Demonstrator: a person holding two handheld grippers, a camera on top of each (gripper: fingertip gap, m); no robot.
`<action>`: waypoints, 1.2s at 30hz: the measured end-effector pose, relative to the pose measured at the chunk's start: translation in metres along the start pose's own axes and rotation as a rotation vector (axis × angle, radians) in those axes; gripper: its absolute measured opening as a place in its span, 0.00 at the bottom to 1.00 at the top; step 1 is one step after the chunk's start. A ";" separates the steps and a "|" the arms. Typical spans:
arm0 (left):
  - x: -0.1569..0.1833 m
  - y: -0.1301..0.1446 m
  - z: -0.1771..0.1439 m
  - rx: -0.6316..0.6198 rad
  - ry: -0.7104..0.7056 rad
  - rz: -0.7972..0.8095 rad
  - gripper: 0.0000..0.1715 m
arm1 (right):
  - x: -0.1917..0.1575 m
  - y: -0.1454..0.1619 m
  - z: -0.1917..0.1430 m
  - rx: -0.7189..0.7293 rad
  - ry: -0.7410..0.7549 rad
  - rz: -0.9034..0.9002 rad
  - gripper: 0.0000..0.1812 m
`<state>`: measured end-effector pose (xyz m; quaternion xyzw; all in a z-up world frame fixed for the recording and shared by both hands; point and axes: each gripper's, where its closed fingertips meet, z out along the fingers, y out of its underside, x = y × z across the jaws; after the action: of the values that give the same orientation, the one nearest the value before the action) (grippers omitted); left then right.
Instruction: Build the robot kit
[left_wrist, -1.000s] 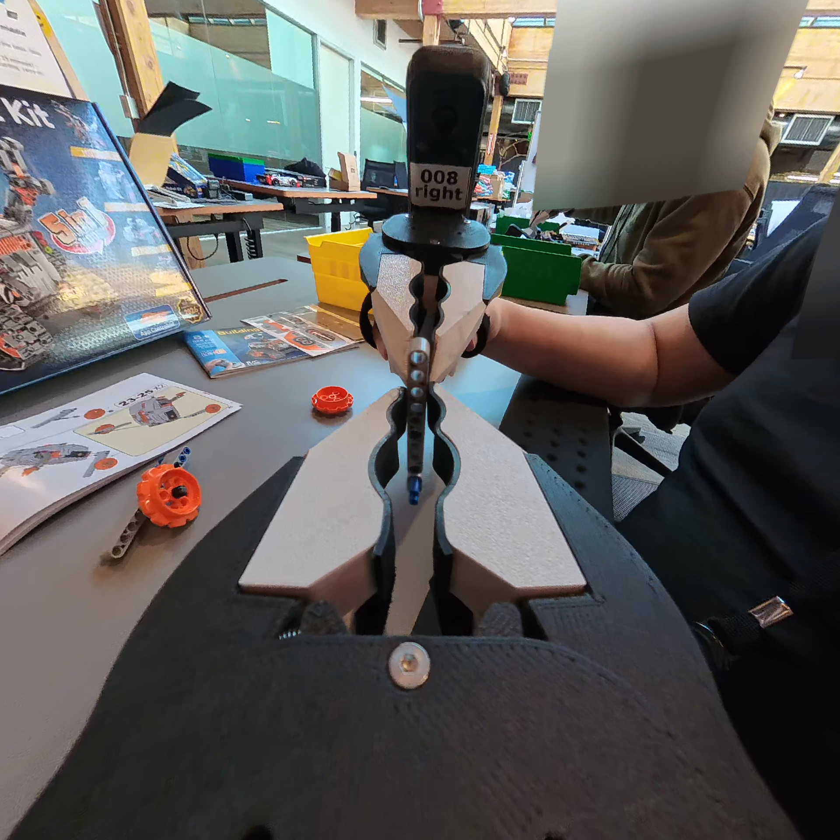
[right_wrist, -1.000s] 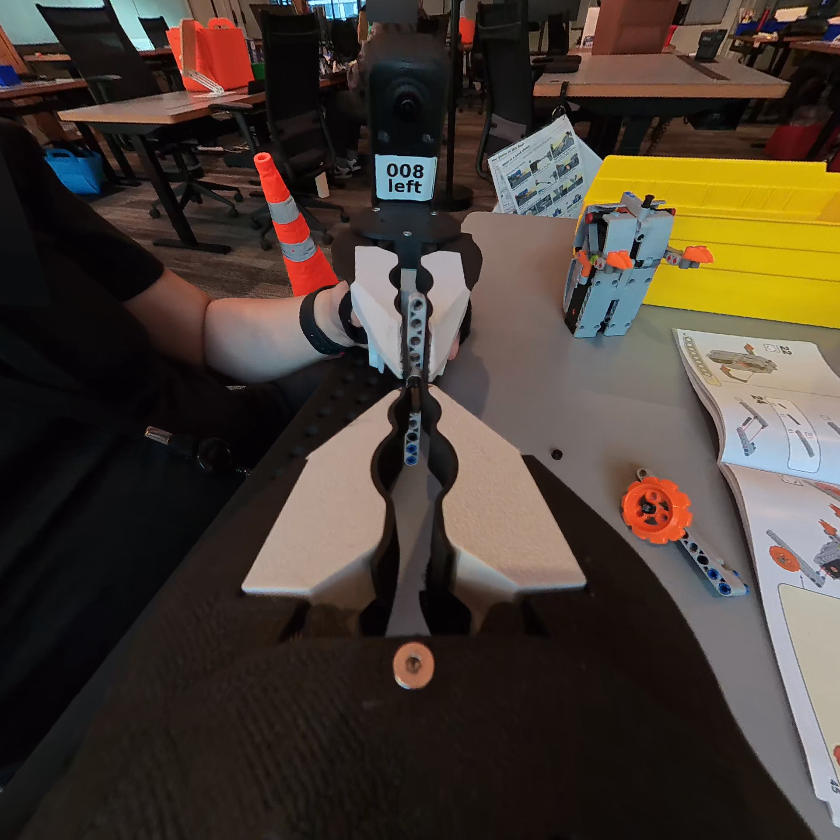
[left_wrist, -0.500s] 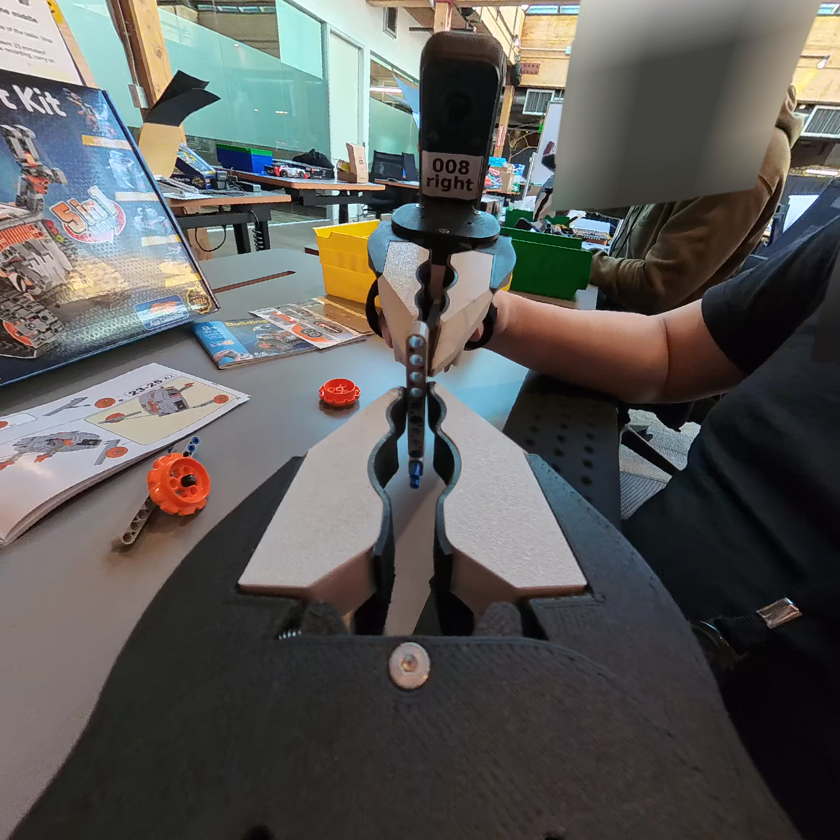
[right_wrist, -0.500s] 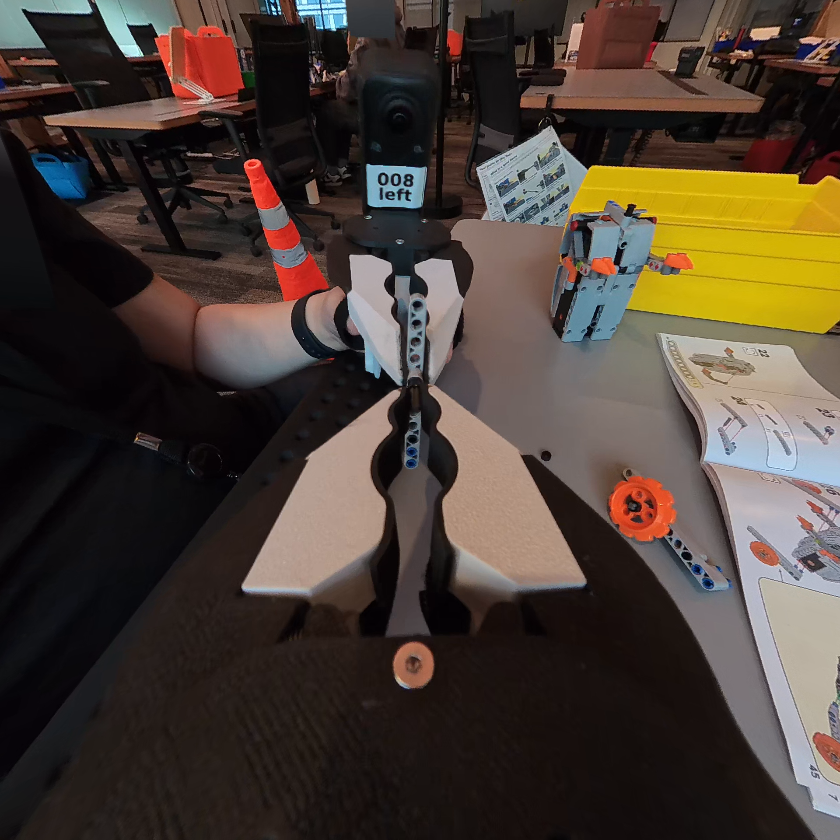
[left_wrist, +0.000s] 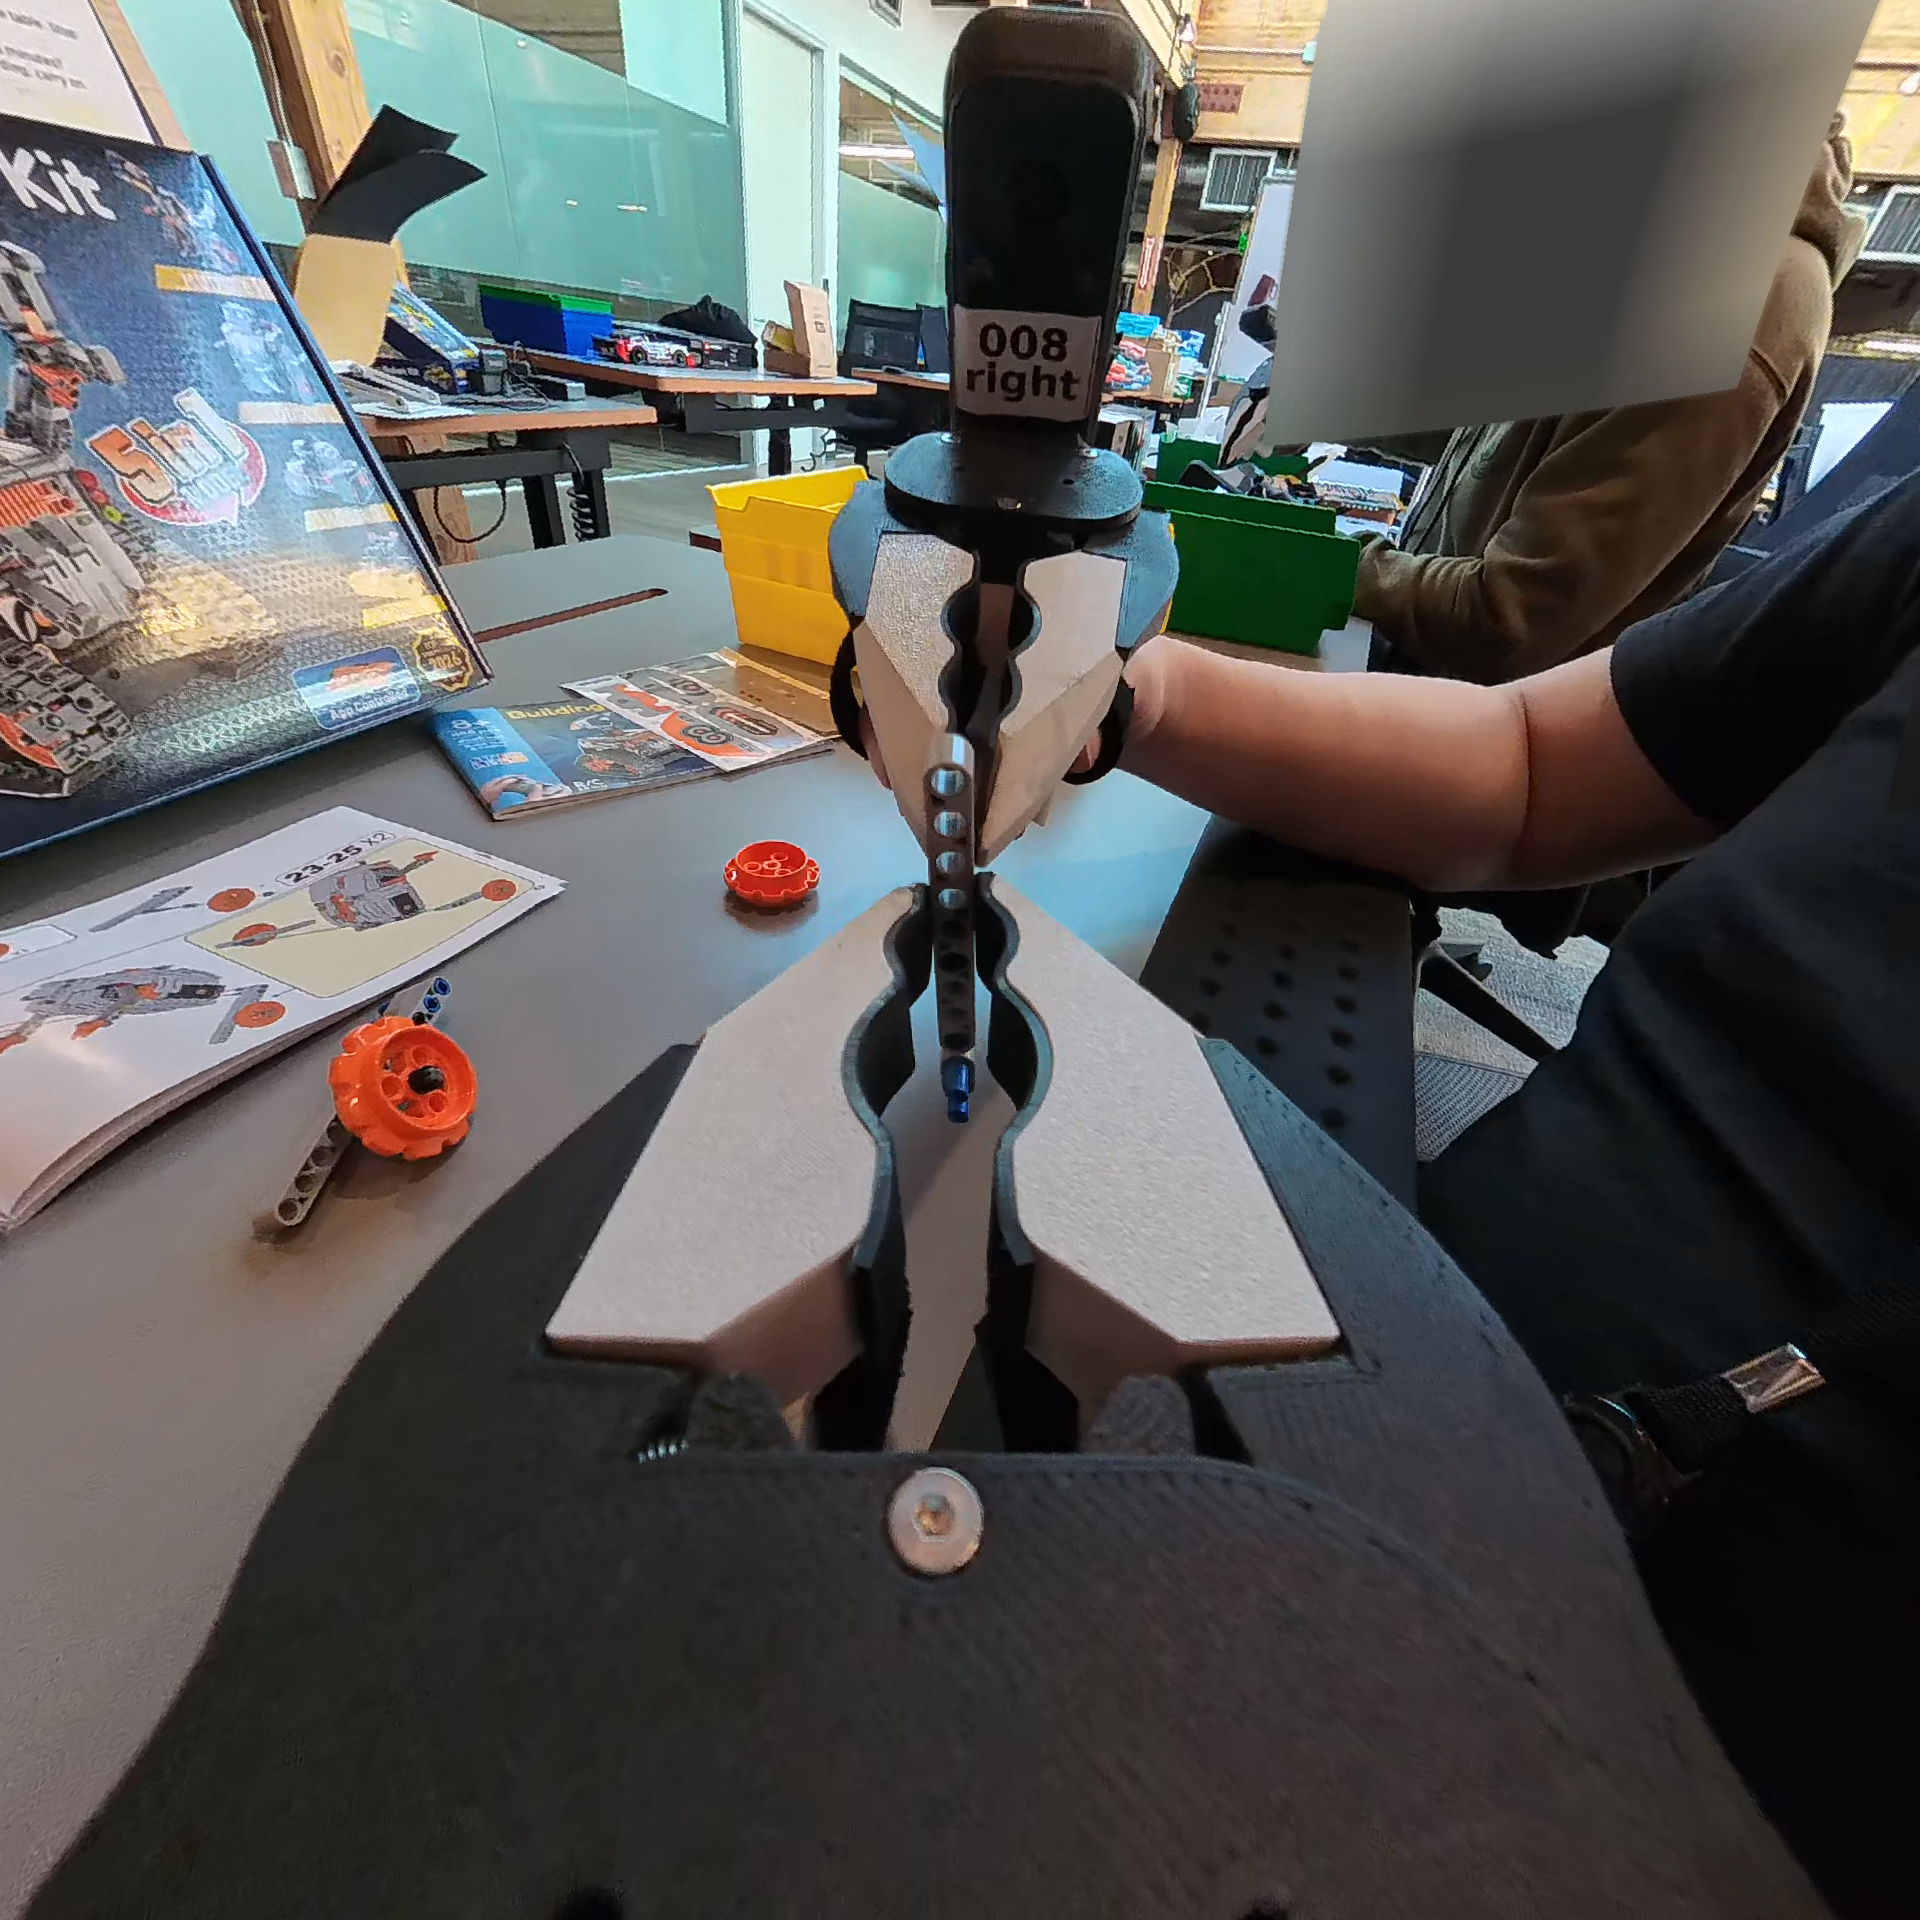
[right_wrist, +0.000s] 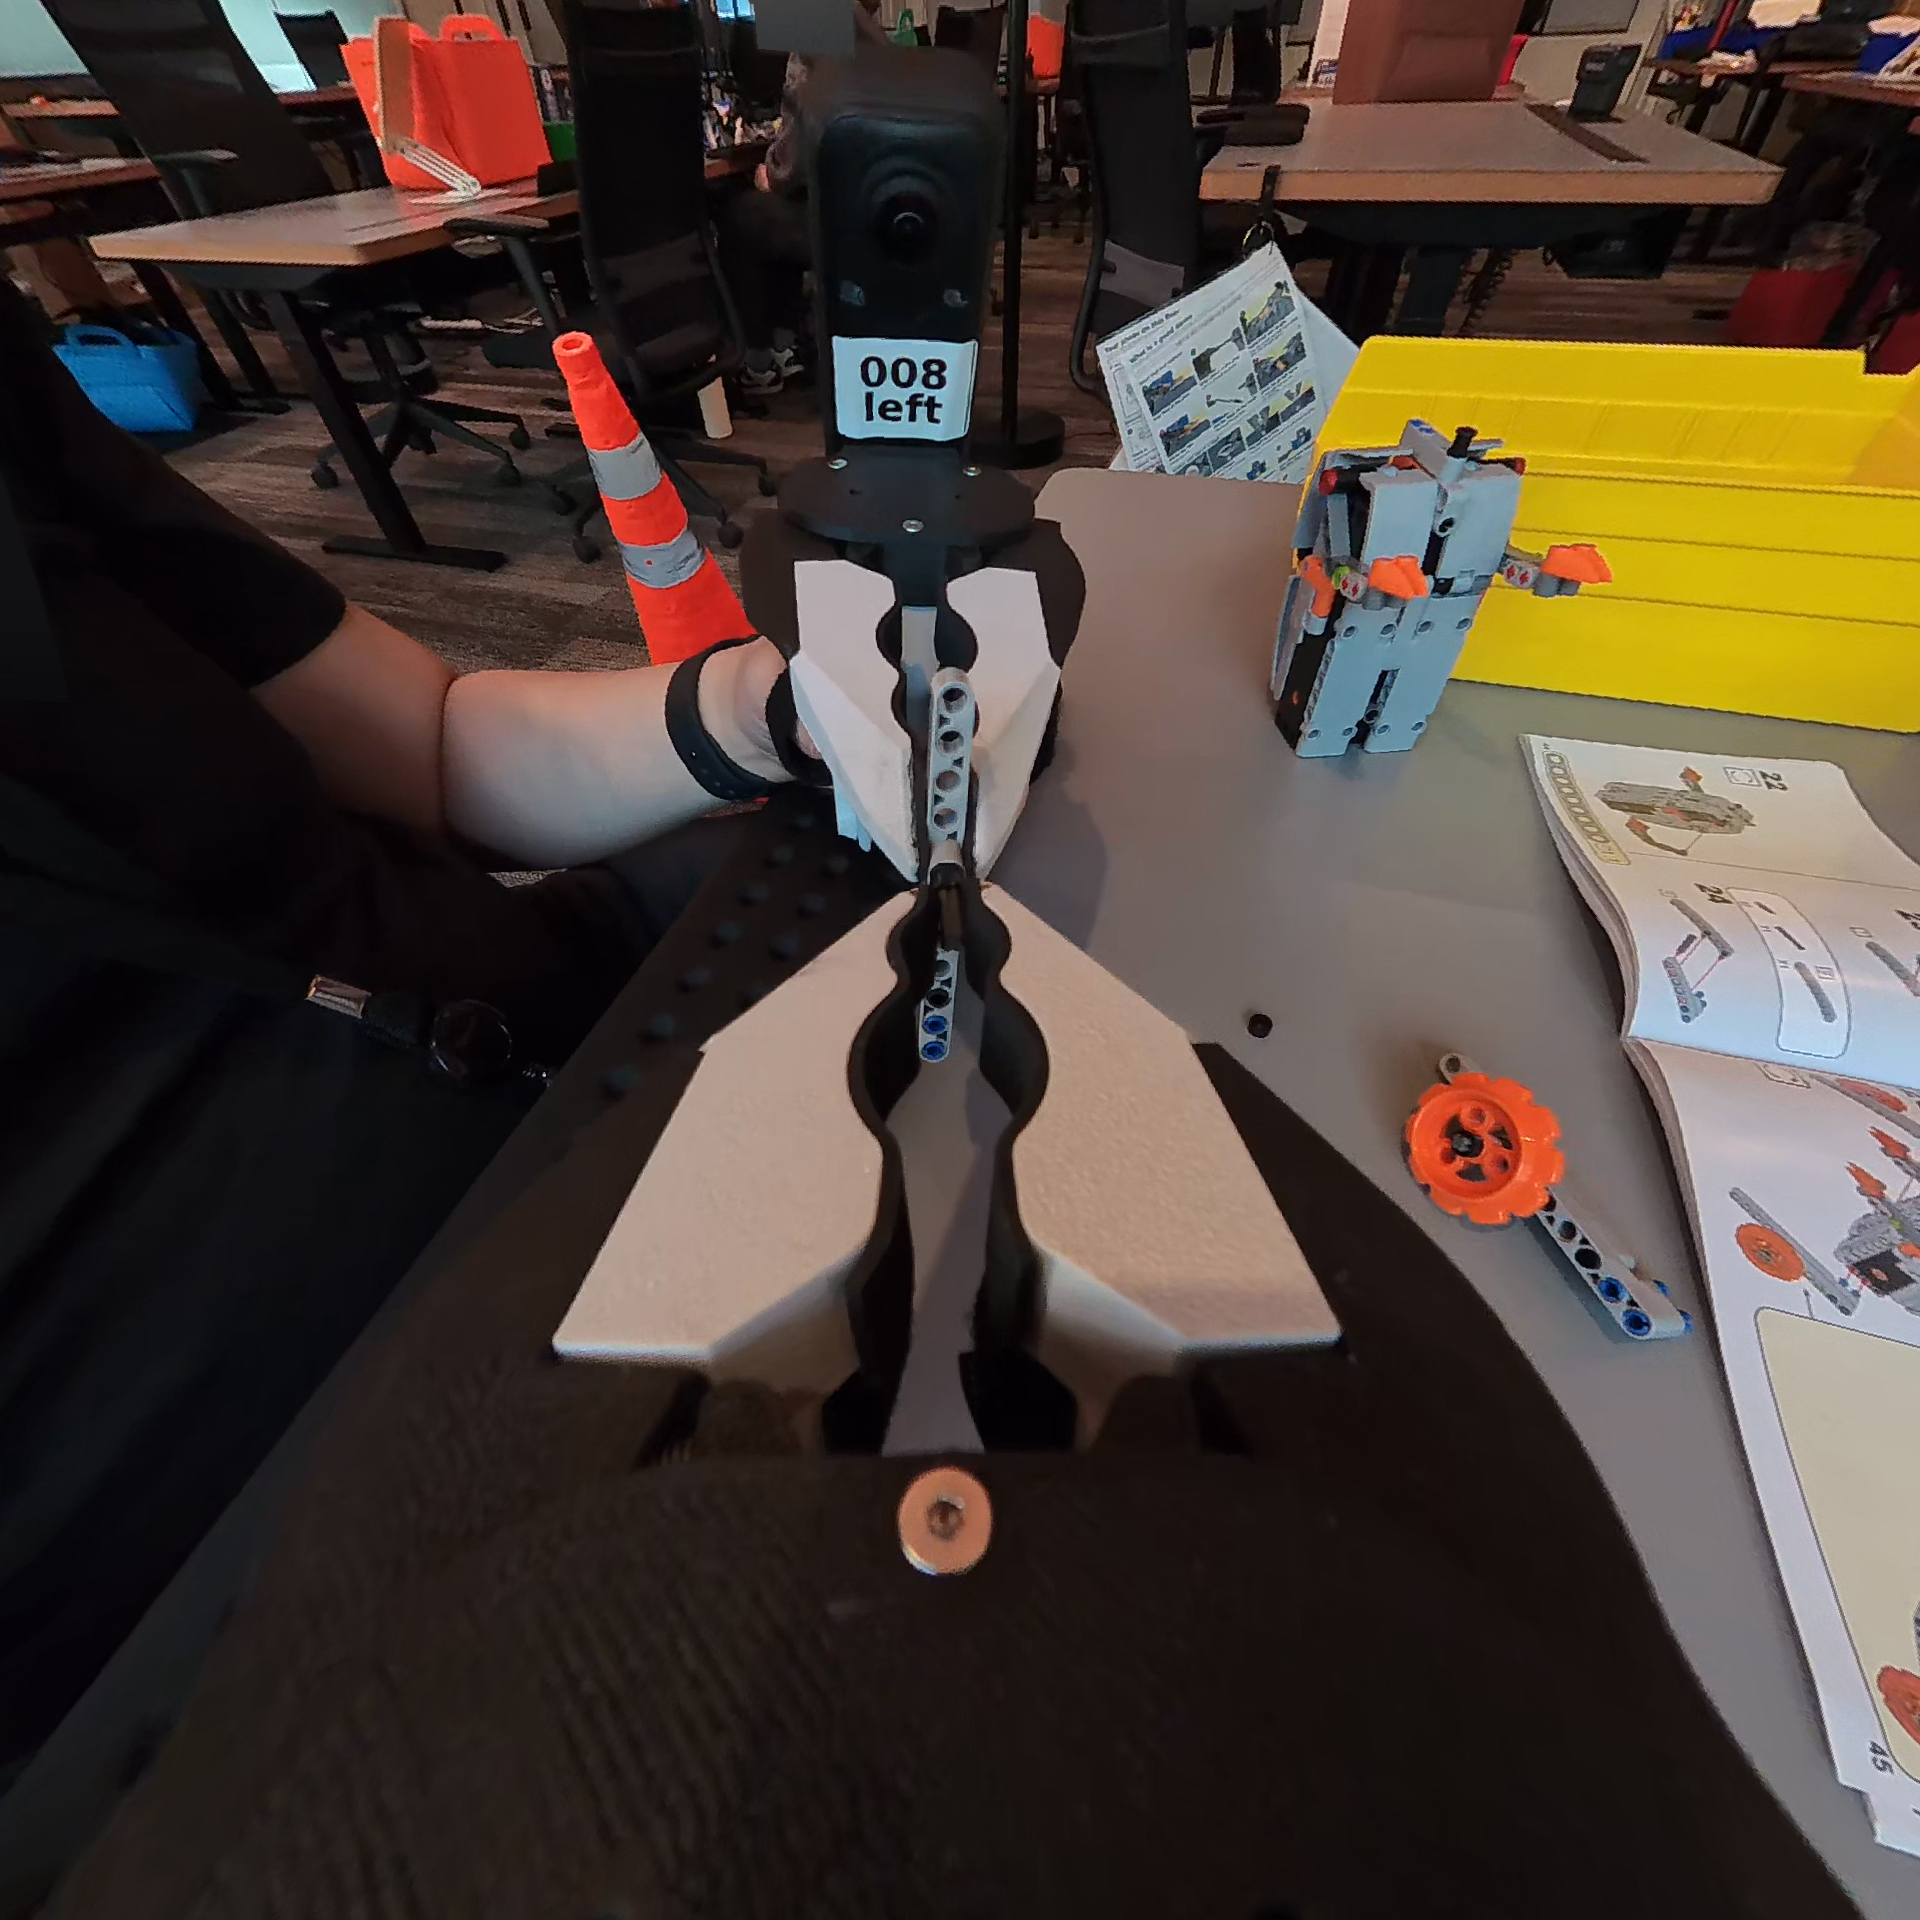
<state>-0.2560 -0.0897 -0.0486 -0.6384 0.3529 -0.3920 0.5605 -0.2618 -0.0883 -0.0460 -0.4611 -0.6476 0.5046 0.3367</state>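
The grey holed beam (left_wrist: 951, 821) hangs in the air between the two tools, which face each other nose to nose above the near edge of the grey table (left_wrist: 623, 935). The left gripper (left_wrist: 951, 909) is clenched on the end that carries a blue pin (left_wrist: 956, 1091), the pin sticking back between its fingers. The right gripper (right_wrist: 948, 909) is clenched on the opposite end, where blue pins (right_wrist: 938, 1023) also show. A short black piece (right_wrist: 948, 888) sits right where the tips meet, and I cannot tell whether this is one long beam or two joined there. The grip on each side is narrow and on smooth plastic, so in my judgement any twist or uneven pull between the hands could lever the beam out of one pair of fingers, or pop the joint if there is one. The tips almost touch, so a push together could knock them and shift the hold. A dropped piece could fall off the table edge below. Farther out, left of the left gripper, lie an orange wheel (left_wrist: 403, 1086) on its own beam, a red round piece (left_wrist: 771, 871) and an open instruction booklet (left_wrist: 208, 935). Right of the right gripper stands a grey and orange model (right_wrist: 1392, 603) before a yellow bin (right_wrist: 1662, 520).
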 end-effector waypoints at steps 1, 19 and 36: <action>0.000 0.000 0.000 0.001 0.000 0.000 0.03 | 0.000 0.000 0.000 0.002 0.001 -0.002 0.01; -0.019 -0.018 -0.012 0.149 -0.075 -0.111 0.03 | 0.027 -0.015 -0.013 0.240 0.021 0.161 0.12; -0.018 -0.013 -0.004 0.121 -0.062 -0.145 0.03 | 0.020 -0.013 -0.004 0.229 -0.045 0.191 0.01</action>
<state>-0.2676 -0.0740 -0.0378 -0.6392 0.2639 -0.4321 0.5788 -0.2679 -0.0693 -0.0333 -0.4678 -0.5462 0.6152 0.3232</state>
